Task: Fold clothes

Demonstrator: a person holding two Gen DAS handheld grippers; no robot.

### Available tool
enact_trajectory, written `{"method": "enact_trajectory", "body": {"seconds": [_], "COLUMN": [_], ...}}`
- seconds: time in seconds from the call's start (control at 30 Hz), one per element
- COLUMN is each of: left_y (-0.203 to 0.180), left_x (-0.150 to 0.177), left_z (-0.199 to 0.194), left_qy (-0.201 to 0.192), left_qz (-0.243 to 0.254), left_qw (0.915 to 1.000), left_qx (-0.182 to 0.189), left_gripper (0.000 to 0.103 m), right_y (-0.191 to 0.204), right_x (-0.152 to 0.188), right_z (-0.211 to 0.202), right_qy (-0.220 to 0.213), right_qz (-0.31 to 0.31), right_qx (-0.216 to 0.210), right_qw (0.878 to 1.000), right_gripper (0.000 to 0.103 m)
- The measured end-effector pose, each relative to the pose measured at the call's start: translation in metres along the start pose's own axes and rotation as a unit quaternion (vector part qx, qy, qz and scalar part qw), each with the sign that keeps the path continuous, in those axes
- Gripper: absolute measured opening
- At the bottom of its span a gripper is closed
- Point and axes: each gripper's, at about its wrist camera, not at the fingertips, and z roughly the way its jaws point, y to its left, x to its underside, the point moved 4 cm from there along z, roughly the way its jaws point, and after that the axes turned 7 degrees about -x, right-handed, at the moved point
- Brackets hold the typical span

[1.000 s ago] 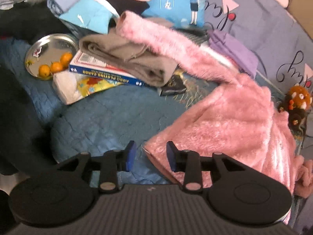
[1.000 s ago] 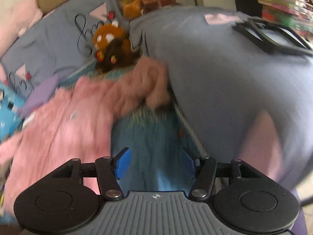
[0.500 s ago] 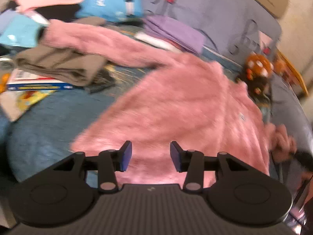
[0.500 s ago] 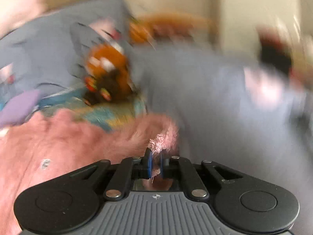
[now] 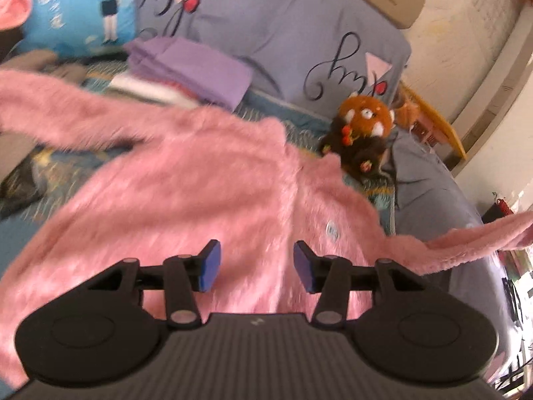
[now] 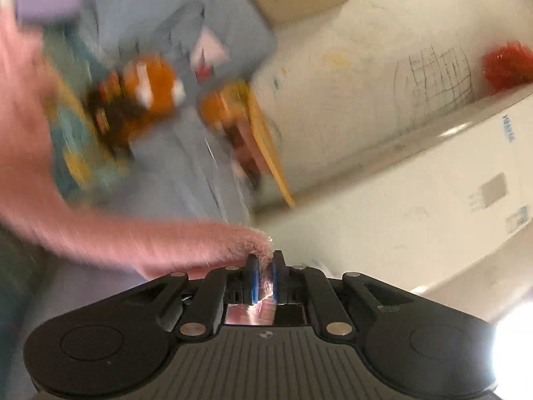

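Observation:
A fluffy pink sweater (image 5: 186, 193) lies spread on the blue bedspread (image 5: 20, 240), one sleeve (image 5: 66, 113) stretched to the far left. Its other sleeve (image 5: 473, 243) rises off the bed to the right. My left gripper (image 5: 254, 270) hovers over the sweater's lower body; its jaws are opening and nothing is pinched between them. In the right wrist view my right gripper (image 6: 264, 278) is shut on the cuff of the pink sleeve (image 6: 186, 243), which stretches away to the left, lifted in the air.
A red-panda plush toy (image 5: 363, 133) sits beyond the sweater by the grey pillows (image 5: 283, 33). Folded purple cloth (image 5: 196, 66) and a blue cartoon cushion (image 5: 83, 6) lie at the back left. A scribbled cream wall (image 6: 383, 100) stands to the right.
My left gripper swept right from the sweater's hem corner to over its body and widened. My right gripper shut on the sleeve cuff and lifted it, rolling as it rose.

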Motion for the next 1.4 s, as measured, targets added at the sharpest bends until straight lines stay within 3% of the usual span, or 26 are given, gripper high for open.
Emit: {"method": "enact_trajectory", "body": {"seconds": [0.13, 0.23, 0.33, 0.43, 0.53, 0.6, 0.67, 0.73, 0.8, 0.9, 0.97, 1.07, 1.13, 1.17, 1.23, 1.27, 1.3, 1.4], "left_y": [0.018, 0.047, 0.073, 0.093, 0.108, 0.119, 0.129, 0.135, 0.138, 0.141, 0.143, 0.141, 0.140, 0.140, 0.140, 0.140, 0.139, 0.135], "left_x": [-0.017, -0.023, -0.025, -0.033, -0.042, -0.046, -0.045, -0.045, -0.046, -0.046, -0.045, -0.048, -0.052, -0.053, -0.056, -0.057, -0.058, -0.060], "left_z": [0.026, 0.043, 0.054, 0.057, 0.058, 0.059, 0.065, 0.069, 0.072, 0.074, 0.076, 0.075, 0.075, 0.075, 0.076, 0.077, 0.078, 0.081], "left_qy": [-0.017, -0.017, -0.015, -0.004, -0.015, -0.017, 0.001, 0.012, 0.015, 0.015, 0.019, 0.013, 0.006, 0.004, 0.002, 0.003, 0.001, -0.001], "left_qz": [-0.045, -0.110, -0.132, -0.163, -0.166, -0.175, -0.200, -0.214, -0.217, -0.225, -0.231, -0.227, -0.219, -0.217, -0.215, -0.217, -0.216, -0.207], "left_qw": [0.9988, 0.9937, 0.9911, 0.9867, 0.9855, 0.9833, 0.9790, 0.9761, 0.9753, 0.9734, 0.9718, 0.9728, 0.9743, 0.9749, 0.9752, 0.9751, 0.9753, 0.9772], "left_qx": [0.006, 0.015, -0.011, -0.008, -0.031, -0.047, -0.039, -0.034, -0.035, -0.039, -0.043, -0.046, -0.050, -0.051, -0.050, -0.047, -0.046, -0.047], "left_gripper": [0.055, 0.055, 0.055, 0.055, 0.055, 0.055, 0.055, 0.055, 0.055, 0.055, 0.055, 0.057, 0.059, 0.059, 0.060, 0.060, 0.060, 0.063], "right_y": [0.055, 0.111, 0.177, 0.244, 0.304, 0.338, 0.362, 0.370, 0.362, 0.327, 0.300, 0.269, 0.250, 0.240, 0.221, 0.212, 0.202, 0.188], "right_x": [-0.095, -0.162, -0.220, -0.249, -0.262, -0.267, -0.267, -0.266, -0.269, -0.263, -0.240, -0.181, -0.139, -0.118, -0.079, -0.062, -0.046, -0.014], "right_z": [-0.035, -0.043, -0.036, -0.021, -0.003, 0.005, 0.005, -0.003, -0.012, -0.014, -0.009, 0.017, 0.034, 0.042, 0.052, 0.055, 0.059, 0.076], "right_qy": [-0.117, -0.195, -0.252, -0.262, -0.244, -0.230, -0.228, -0.250, -0.278, -0.267, -0.229, -0.116, -0.036, 0.003, 0.051, 0.064, 0.067, 0.062], "right_qz": [-0.074, -0.127, -0.180, -0.206, -0.223, -0.242, -0.262, -0.254, -0.222, -0.134, -0.070, 0.002, 0.060, 0.106, 0.216, 0.279, 0.350, 0.528], "right_qx": [-0.047, -0.093, -0.148, -0.217, -0.271, -0.293, -0.295, -0.268, -0.234, -0.204, -0.188, -0.179, -0.176, -0.181, -0.200, -0.214, -0.234, -0.282], "right_qw": [0.989, 0.968, 0.939, 0.918, 0.904, 0.896, 0.890, 0.895, 0.905, 0.932, 0.952, 0.977, 0.982, 0.978, 0.954, 0.934, 0.904, 0.799], "right_gripper": [0.009, 0.009, 0.009, 0.009, 0.009, 0.011, 0.019, 0.042, 0.055, 0.063, 0.068, 0.070, 0.066, 0.065, 0.064, 0.064, 0.064, 0.064]}}
